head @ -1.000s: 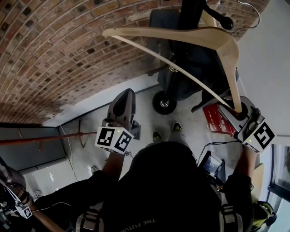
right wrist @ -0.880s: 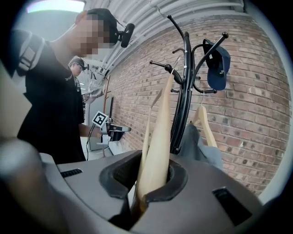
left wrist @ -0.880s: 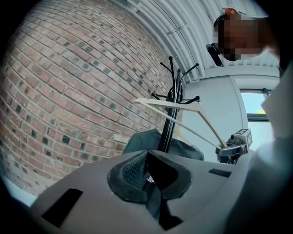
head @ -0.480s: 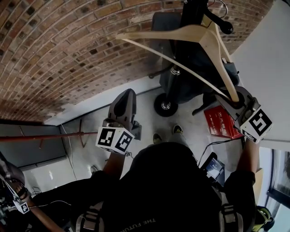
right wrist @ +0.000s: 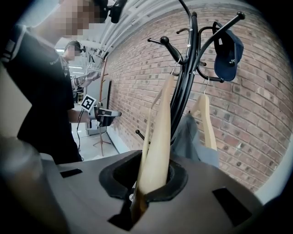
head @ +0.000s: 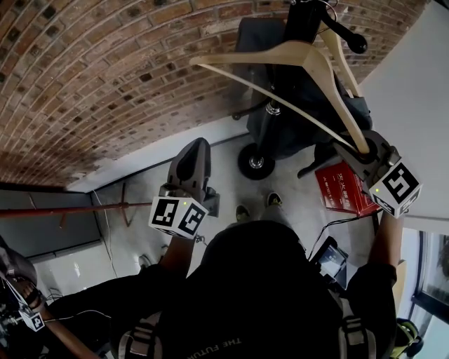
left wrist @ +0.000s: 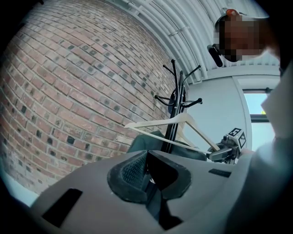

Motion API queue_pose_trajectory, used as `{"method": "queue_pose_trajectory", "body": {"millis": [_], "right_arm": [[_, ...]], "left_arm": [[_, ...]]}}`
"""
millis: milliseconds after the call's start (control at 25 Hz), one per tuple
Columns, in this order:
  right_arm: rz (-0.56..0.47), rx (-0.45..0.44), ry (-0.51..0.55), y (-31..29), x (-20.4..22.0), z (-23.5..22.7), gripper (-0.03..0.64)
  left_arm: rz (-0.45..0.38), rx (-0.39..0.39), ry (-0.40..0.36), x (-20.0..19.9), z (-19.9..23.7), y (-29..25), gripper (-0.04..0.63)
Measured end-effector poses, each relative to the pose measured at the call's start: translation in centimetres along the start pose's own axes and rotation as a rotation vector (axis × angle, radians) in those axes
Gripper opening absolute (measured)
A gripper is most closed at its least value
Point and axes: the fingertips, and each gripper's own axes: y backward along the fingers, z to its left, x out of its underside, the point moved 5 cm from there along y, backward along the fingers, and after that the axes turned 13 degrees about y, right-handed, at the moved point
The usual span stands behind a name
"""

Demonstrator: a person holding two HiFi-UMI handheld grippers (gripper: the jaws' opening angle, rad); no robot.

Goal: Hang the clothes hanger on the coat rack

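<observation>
The right gripper (head: 365, 151) is pinching the very tip of one arm of the wooden clothes hanger (head: 309, 59), its jaws pressed onto the wood as the right gripper view shows; the hanger is held high, tilted, with its neck up against the black pole of the coat rack (head: 303, 21); its wire hook sits at the top edge of the head view, and I cannot tell whether it is over a prong (head: 347, 38) or only beside one. The left gripper (head: 191, 165) hangs low and well apart, jaws together on nothing. Held by an arm tip, the hanger probably wants to swing and twist, so the grip should be firm and the wrist slow; the hook's open side should face the chosen prong, rise just above it, then settle down over it; only once the hook seems to bear the weight should the jaws part. The rack already carries another hanger (right wrist: 208, 119), a grey garment (right wrist: 187, 137) and a cap (right wrist: 227, 50), so a free prong clear of these looks the safer choice; a knock could dislodge them.
</observation>
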Motion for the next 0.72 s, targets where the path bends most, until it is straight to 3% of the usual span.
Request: {"method": "queue_pose_trajectory", "body": {"millis": [440,720], "right_arm": [[0.036,0.023,-0.011,-0.8,1.2,0.2,0.044],[0.058,0.11,-0.029,-1.6,1.9,-0.3,0.044]], "left_arm": [[0.009,0.002,0.008,0.2,0.1,0.2,0.021],[0.011,0.002,0.013,0.1,0.1,0.2,0.021]]}}
